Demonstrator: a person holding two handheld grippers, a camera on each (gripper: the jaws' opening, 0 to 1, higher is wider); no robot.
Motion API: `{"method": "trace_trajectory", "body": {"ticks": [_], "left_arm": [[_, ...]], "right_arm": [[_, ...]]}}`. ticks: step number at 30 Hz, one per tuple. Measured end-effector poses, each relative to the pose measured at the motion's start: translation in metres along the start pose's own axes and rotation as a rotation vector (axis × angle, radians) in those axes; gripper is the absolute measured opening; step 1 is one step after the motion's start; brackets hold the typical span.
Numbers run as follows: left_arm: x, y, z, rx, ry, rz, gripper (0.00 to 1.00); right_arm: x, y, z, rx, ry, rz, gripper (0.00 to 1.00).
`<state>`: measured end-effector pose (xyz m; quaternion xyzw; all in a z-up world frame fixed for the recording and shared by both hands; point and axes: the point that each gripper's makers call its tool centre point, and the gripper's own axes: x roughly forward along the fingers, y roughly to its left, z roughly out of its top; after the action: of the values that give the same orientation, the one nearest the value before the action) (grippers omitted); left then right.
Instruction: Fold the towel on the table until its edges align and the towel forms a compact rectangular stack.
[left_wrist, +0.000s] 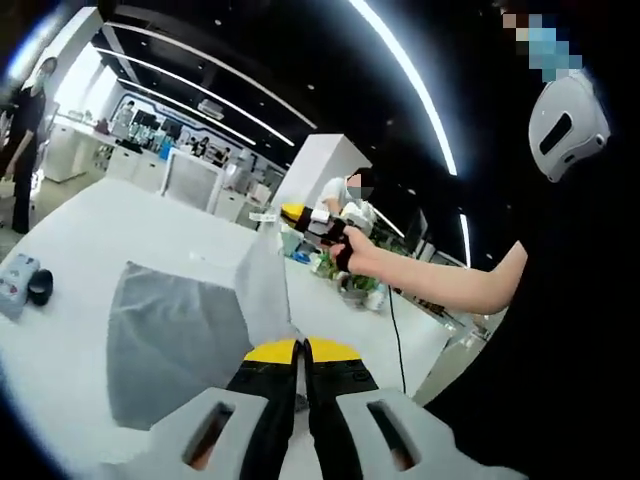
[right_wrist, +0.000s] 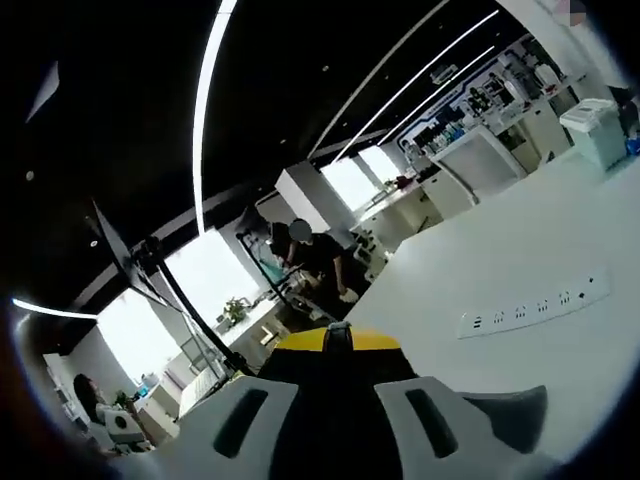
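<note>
A grey towel (left_wrist: 170, 340) lies on the white table (left_wrist: 120, 215). Its near-right part is lifted into a raised fold (left_wrist: 265, 290). My left gripper (left_wrist: 300, 352) is at the bottom of the left gripper view, yellow tips together, shut on the towel's edge. My right gripper (left_wrist: 298, 215) is held in a hand above the table's far edge, at the top of the lifted fold. In the right gripper view the right gripper (right_wrist: 338, 340) has its tips together, and a strip of grey towel (right_wrist: 510, 410) hangs at the lower right.
A small grey box (left_wrist: 15, 285) and a black round object (left_wrist: 40, 287) sit at the table's left edge. A white power strip (right_wrist: 530, 305) lies on the table. A person (left_wrist: 25, 120) stands at the far left. Desks and another person fill the background.
</note>
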<state>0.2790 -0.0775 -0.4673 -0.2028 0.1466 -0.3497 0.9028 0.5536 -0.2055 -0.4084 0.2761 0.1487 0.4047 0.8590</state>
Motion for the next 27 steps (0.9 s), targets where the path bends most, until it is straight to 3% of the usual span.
{"method": "trace_trajectory", "body": {"ticks": [3, 5, 6, 7, 8, 9, 10, 11, 12, 13, 16, 18, 20, 24, 27], "left_arm": [[0.0, -0.007, 0.008, -0.003, -0.021, -0.029, 0.02], [0.004, -0.015, 0.011, -0.012, -0.032, -0.075, 0.02], [0.008, -0.017, 0.009, -0.003, -0.021, -0.08, 0.02], [0.01, -0.021, 0.001, 0.004, 0.034, -0.106, 0.02], [0.012, -0.021, -0.004, 0.06, 0.073, -0.091, 0.02], [0.015, -0.021, -0.002, 0.08, 0.066, -0.085, 0.02], [0.015, -0.024, 0.001, 0.047, 0.039, -0.097, 0.02], [0.016, -0.025, 0.002, 0.022, 0.025, -0.11, 0.02], [0.018, -0.022, 0.003, -0.003, -0.001, -0.104, 0.02], [0.02, -0.018, -0.001, -0.01, 0.013, -0.099, 0.02], [0.023, -0.011, -0.011, 0.006, 0.052, -0.068, 0.02], [0.022, -0.013, -0.009, -0.008, 0.043, -0.077, 0.02], [0.021, -0.014, -0.01, -0.01, 0.044, -0.078, 0.02], [0.019, -0.011, -0.019, -0.01, 0.076, -0.065, 0.02], [0.021, -0.014, -0.027, -0.005, 0.106, -0.07, 0.02]], "right_arm": [[0.0, 0.002, 0.01, -0.057, 0.002, -0.014, 0.02], [-0.001, -0.02, 0.011, -0.1, 0.041, -0.114, 0.02], [0.0, -0.023, 0.013, -0.089, 0.031, -0.12, 0.0], [-0.003, -0.028, 0.027, -0.029, -0.038, -0.139, 0.0], [-0.004, -0.026, 0.036, 0.007, -0.071, -0.117, 0.0], [-0.005, -0.025, 0.044, 0.024, -0.102, -0.106, 0.0], [-0.005, -0.031, 0.042, 0.007, -0.067, -0.121, 0.0], [-0.006, -0.047, 0.024, -0.036, 0.036, -0.194, 0.0], [-0.006, -0.055, 0.01, -0.043, 0.096, -0.215, 0.0], [-0.006, -0.057, -0.012, -0.022, 0.16, -0.195, 0.0], [-0.012, -0.069, -0.055, 0.026, 0.236, -0.223, 0.0], [-0.018, -0.072, -0.087, 0.09, 0.298, -0.222, 0.0], [-0.023, -0.075, -0.111, 0.084, 0.34, -0.22, 0.0], [-0.028, -0.076, -0.134, 0.143, 0.35, -0.212, 0.0], [-0.026, -0.075, -0.144, 0.131, 0.381, -0.205, 0.0]]}}
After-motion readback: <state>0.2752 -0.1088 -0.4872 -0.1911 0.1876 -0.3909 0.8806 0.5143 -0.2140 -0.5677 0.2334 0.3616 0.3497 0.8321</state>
